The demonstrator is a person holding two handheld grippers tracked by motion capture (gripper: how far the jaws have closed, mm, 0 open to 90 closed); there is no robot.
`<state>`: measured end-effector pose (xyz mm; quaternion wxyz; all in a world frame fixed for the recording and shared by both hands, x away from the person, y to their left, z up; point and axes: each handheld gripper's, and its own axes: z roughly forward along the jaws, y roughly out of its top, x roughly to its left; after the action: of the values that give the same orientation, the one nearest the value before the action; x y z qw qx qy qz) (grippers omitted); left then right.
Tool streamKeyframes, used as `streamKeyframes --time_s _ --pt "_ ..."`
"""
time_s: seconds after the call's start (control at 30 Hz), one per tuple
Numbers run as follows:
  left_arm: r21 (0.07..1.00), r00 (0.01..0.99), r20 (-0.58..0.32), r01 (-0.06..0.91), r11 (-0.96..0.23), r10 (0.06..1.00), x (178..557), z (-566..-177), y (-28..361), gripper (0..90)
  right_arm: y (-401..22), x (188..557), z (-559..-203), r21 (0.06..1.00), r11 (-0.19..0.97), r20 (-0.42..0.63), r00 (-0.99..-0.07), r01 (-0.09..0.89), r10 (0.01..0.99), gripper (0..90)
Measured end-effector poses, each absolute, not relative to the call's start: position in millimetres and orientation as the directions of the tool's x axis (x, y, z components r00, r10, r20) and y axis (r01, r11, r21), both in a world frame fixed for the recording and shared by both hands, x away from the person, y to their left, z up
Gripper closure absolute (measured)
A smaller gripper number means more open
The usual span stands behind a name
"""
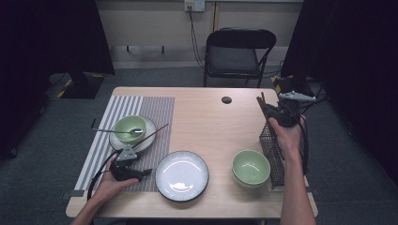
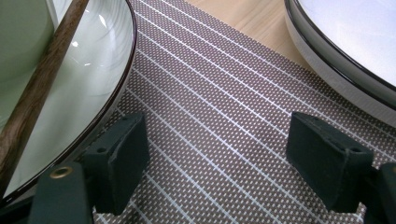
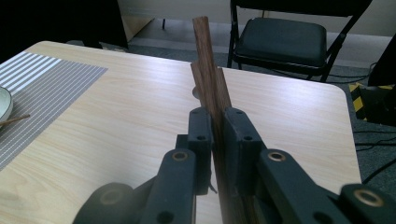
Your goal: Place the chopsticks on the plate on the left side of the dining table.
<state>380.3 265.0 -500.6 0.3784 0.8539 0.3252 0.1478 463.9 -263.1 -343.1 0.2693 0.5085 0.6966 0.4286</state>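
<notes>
My right gripper (image 3: pixel 216 116) is shut on a brown wooden chopstick (image 3: pixel 205 56) that stands upright, with a shorter stick close beside it. In the high view the right gripper (image 1: pixel 271 110) sits at the far end of a black wire basket (image 1: pixel 274 150) on the table's right edge, where the chopsticks (image 1: pixel 261 101) poke up. My left gripper (image 1: pixel 146 172) rests low on the striped placemat (image 1: pixel 155 112), open, with nothing but mat (image 2: pixel 219 93) between its jaws (image 2: pixel 219 154). A single chopstick (image 1: pixel 152 133) lies across the left plate (image 2: pixel 107 79).
A green bowl (image 1: pixel 129 127) with a spoon (image 1: pixel 117 131) sits on that left plate. A white dark-rimmed plate (image 1: pixel 182 176) lies front centre, close to my left gripper. Stacked green bowls (image 1: pixel 251 167) stand next to the basket. A black chair (image 1: pixel 237 51) stands behind the table.
</notes>
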Motion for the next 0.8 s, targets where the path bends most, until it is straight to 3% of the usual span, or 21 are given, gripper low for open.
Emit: streamKeyframes --time_s 0.37,0.8 --pt "0.742 0.744 0.006 0.444 -0.502 0.668 380 -501 265 20.6 -267 464 -337 0.884 0.092 0.082 -0.346 0.457 0.935 82.1" --pt "0.743 0.744 0.006 0.444 -0.502 0.668 380 -501 265 20.5 -269 461 -350 0.865 0.11 0.071 -0.338 0.489 0.939 72.1"
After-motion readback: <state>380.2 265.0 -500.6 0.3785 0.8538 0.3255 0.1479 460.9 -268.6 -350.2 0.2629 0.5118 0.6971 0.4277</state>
